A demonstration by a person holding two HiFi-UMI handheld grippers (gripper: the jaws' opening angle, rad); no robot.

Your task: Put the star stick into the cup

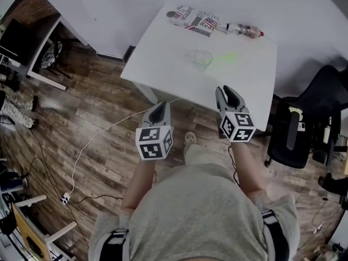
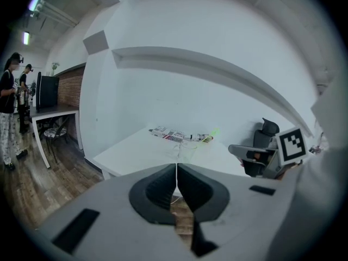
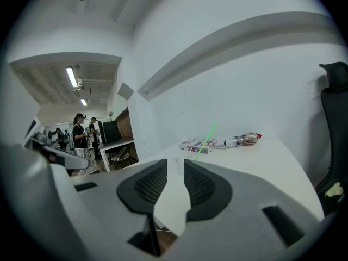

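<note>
A clear cup stands on the white table, a little beyond both grippers. The thin green star stick slants up to the right from the cup's right side; whether its lower end sits inside the cup I cannot tell. In the right gripper view the star stick rises at a tilt ahead of the jaws. My right gripper hovers over the table's near edge, open and empty. My left gripper is off the table's near left corner, above the floor, jaws together with nothing in them.
A book and a plastic bottle lie along the table's far edge. A black office chair stands to the right. A white cable runs over the wooden floor. People stand by a desk far left.
</note>
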